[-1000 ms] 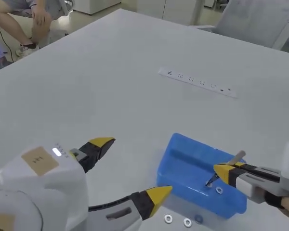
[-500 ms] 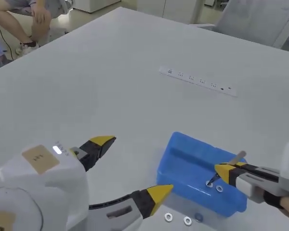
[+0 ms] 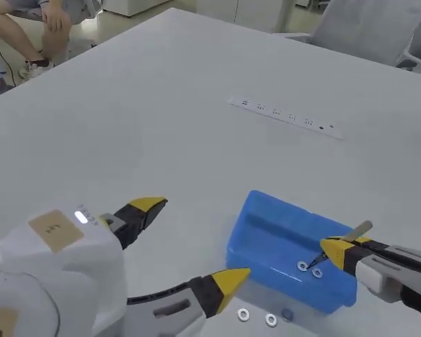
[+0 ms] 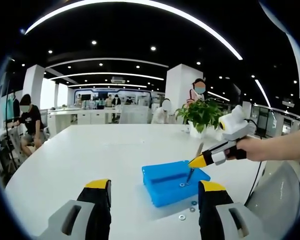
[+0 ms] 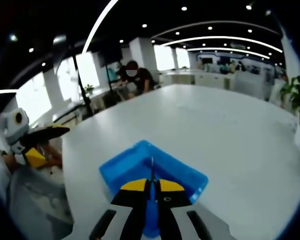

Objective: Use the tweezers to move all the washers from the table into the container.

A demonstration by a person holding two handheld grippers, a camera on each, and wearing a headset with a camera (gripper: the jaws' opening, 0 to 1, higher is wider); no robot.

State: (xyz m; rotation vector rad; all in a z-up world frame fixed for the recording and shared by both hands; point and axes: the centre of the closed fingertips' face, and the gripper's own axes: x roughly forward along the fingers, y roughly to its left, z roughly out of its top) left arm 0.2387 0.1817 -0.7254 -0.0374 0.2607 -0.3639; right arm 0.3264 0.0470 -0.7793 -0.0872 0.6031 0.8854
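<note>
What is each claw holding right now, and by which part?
The right claw is shut on the tweezers, gripping them about mid-length, tips down in the blue container. The left claw is open and holds nothing.

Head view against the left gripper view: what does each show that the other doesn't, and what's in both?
Head view: a white power strip farther out on the table. Left gripper view: a potted plant and people seated in the room behind. Both: the blue container, loose washers on the table near it, and the right gripper holding the tweezers over it.
</note>
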